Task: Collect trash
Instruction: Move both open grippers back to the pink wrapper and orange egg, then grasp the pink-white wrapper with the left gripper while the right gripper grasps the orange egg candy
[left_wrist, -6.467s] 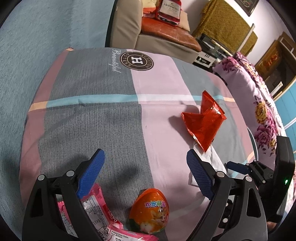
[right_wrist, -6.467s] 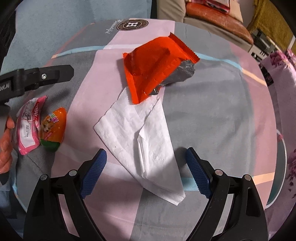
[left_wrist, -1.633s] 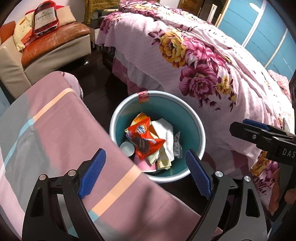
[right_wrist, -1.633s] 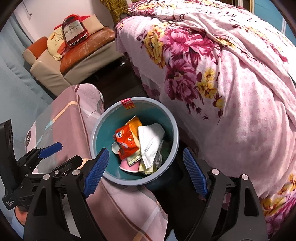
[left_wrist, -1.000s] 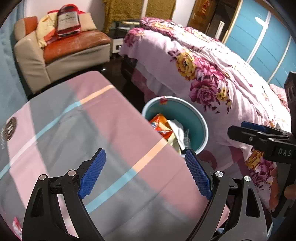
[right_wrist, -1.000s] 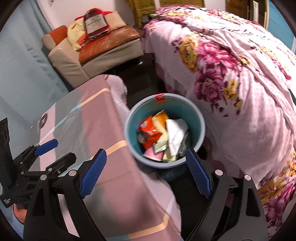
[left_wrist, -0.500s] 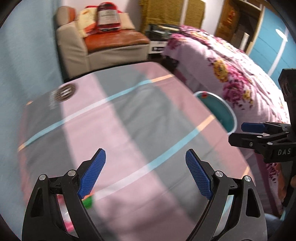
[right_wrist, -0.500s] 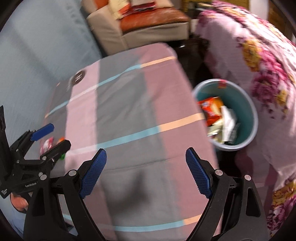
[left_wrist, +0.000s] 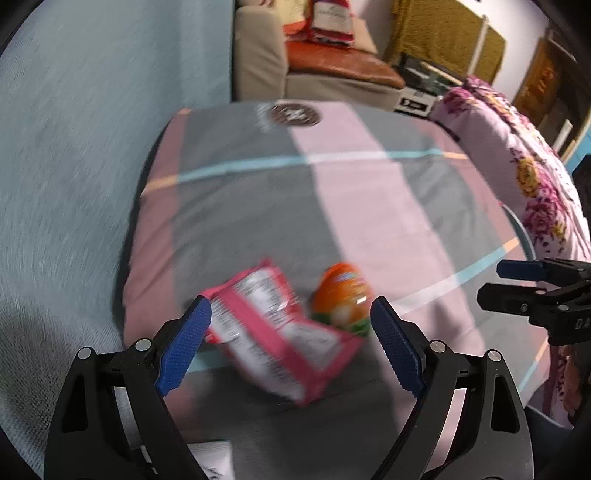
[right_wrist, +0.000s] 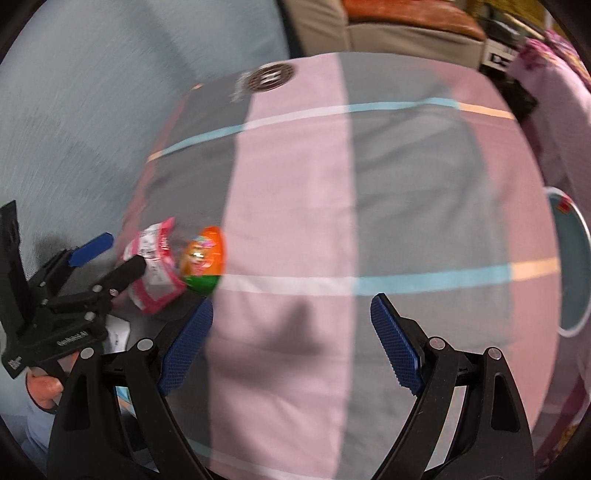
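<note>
1. Trash left: a pink wrapper (left_wrist: 275, 332) and an orange egg-shaped pack (left_wrist: 341, 293), touching, near the left edge of the striped table cover (left_wrist: 369, 206)
2. Left gripper (left_wrist: 291, 341) and right gripper (right_wrist: 291, 347) both gape wide, empty
3. Risk: jaws straddling both could knock the egg rolling off the edge
4. Print on both is blurred; the cover's round emblem (right_wrist: 271, 77) is unreadable
</note>
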